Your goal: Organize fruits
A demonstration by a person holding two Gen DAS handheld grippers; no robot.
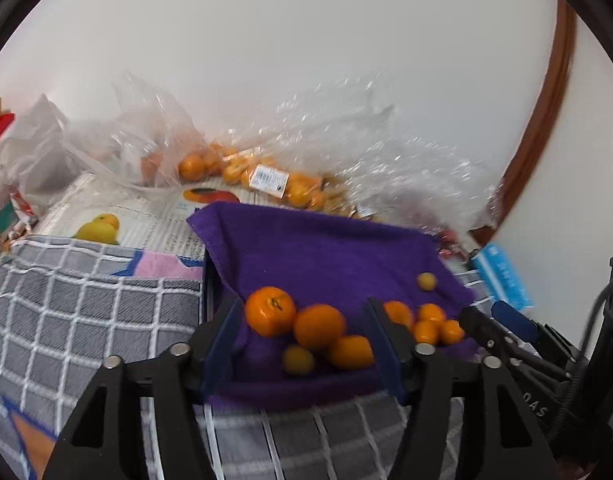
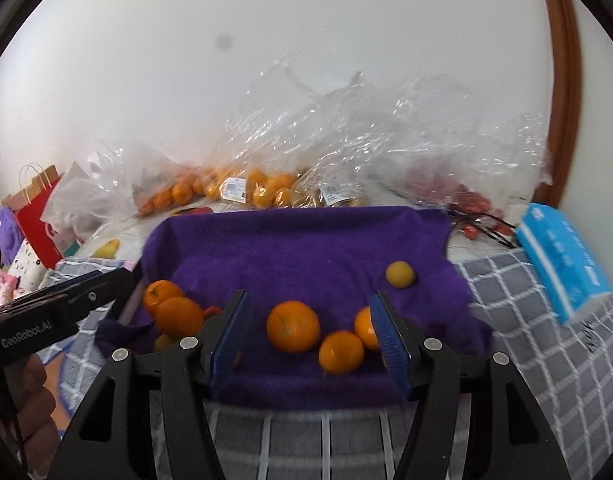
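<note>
- Across the tabletop, a grey cloth with a white grid pattern (image 2: 546, 320) covers the near part, with printed newspaper (image 1: 162, 220) spread behind it.
- Against the white wall, crinkled clear plastic bags (image 2: 346, 128) lie in a heap; bagged small oranges (image 2: 266, 190) with white price labels show through them.
- Over a tray-like hollow at the middle, a deep purple fleecy towel (image 2: 306, 248) is draped, its back edge raised.
- At the right edge, a light blue soft pack of tissues (image 2: 562, 264) lies tilted on the grid cloth.
- At the far left, a red paper gift bag with cord handles (image 2: 36, 208) stands among other packaging.
- Above the towel's near edge, the left gripper (image 1: 306, 340) has its blue-padded fingers spread, pinching nothing; loose fruit lies on the towel beyond them.
- Beside it, the right gripper (image 2: 308, 340) is likewise spread and empty-handed.
- On the purple towel, loose round orange mandarins (image 2: 293, 326) sit in two clusters near the front.
- Apart from them, a small yellow-green round fruit (image 2: 401, 274) rests alone toward the towel's right rear.
- Another yellowish small fruit (image 1: 298, 360) touches the left cluster.
</note>
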